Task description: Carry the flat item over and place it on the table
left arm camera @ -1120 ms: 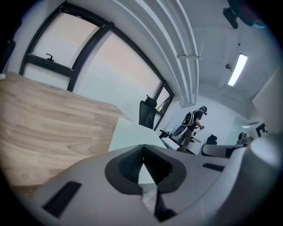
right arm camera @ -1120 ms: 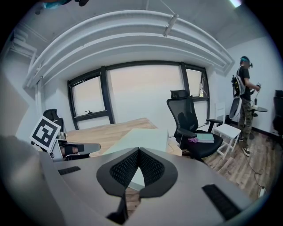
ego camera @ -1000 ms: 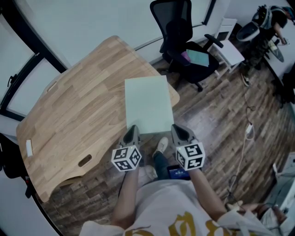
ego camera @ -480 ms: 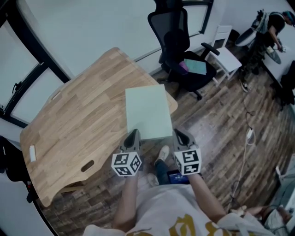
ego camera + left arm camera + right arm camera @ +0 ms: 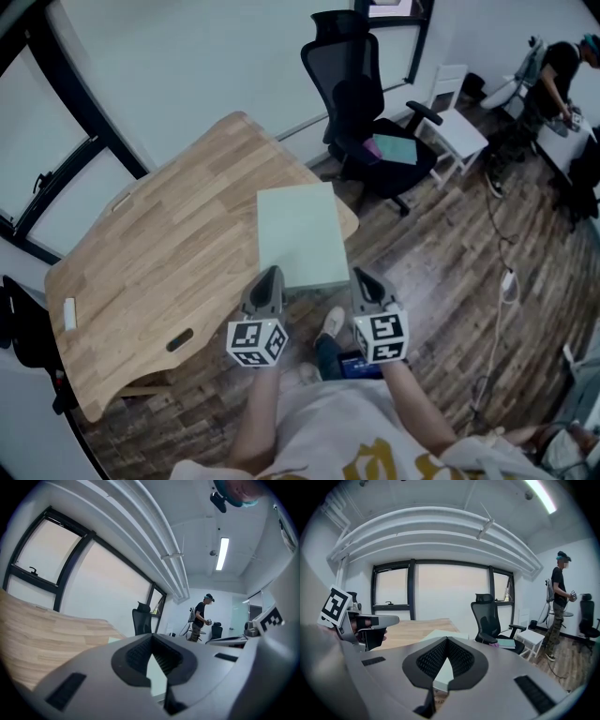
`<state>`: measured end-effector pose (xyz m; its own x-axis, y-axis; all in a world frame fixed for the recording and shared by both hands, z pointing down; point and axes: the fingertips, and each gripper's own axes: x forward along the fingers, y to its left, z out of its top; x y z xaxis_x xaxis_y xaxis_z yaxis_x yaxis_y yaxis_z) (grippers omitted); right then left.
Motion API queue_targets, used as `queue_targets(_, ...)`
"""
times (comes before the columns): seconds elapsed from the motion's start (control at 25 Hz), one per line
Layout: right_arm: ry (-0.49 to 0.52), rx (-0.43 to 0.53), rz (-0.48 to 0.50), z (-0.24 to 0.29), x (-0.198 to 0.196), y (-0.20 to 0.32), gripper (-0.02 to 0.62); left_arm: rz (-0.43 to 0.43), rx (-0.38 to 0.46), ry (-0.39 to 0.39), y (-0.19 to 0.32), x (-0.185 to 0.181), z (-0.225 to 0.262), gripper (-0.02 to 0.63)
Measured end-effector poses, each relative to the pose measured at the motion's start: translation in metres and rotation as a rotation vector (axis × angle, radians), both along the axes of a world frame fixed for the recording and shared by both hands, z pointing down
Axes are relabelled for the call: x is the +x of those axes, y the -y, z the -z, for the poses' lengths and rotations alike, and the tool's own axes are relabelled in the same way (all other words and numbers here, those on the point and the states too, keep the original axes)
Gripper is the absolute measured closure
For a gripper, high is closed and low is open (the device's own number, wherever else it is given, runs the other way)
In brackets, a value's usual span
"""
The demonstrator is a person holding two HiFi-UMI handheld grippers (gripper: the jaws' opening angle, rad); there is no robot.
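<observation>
- Here, a pale green flat panel (image 5: 300, 234) is held by its near edge, with a gripper at each of the two near corners.
- The left gripper (image 5: 270, 281) pinches the near left corner. In the left gripper view its jaws are drawn together on the thin green edge, which shows in the narrow slit between the pads.
- The right gripper (image 5: 364, 279) pinches the near right corner. In the right gripper view its ribbed pads (image 5: 459, 656) are likewise closed on the edge, and the rest of the panel stretches away beyond the tips.
- The panel runs straight out from both grippers, away from the person, and lies roughly level.
- In the head view its far half lies over the corner of the wooden table (image 5: 159, 253) nearest the black office chair (image 5: 370, 112). Its near edge, where the jaws hold it, hangs past the table's edge over the wood-plank floor (image 5: 441, 262).
- Whether the far end touches the tabletop cannot be told.
- The two grippers sit side by side with the panel's width between them, marker cubes facing up towards the head camera.
- A white stool (image 5: 459, 127) stands just beyond the chair, and another person (image 5: 562, 66) stands at a bench in the far corner, well apart from the panel.
</observation>
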<state>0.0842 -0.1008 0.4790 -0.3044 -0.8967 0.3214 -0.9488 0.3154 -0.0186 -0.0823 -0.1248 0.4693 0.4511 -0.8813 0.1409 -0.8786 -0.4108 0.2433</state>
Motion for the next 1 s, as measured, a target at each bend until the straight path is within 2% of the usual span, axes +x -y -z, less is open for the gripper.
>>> queue_targets(0.24,0.009,0.058,0.019,0.01,0.0,-0.005,0.598,-0.004,0.029,0.018,-0.005,0.003,0.016,0.604)
queue_targets(0.44,0.023,0.046,0.021,0.008,0.001,-0.007,0.597,-0.013,0.031,-0.012,-0.007,0.006,0.02,0.604)
queue_targets(0.6,0.034,0.052,0.01,0.01,0.004,-0.008,0.597,-0.006,0.021,0.005,-0.008,0.006,0.016,0.604)
queue_targets(0.76,0.009,0.033,0.021,0.01,0.007,-0.01,0.597,0.012,0.008,-0.002,-0.007,0.002,0.014,0.604)
queue_targets(1.0,0.032,0.049,0.007,0.011,0.008,-0.01,0.597,0.01,0.003,-0.017,-0.007,0.002,0.011,0.604)
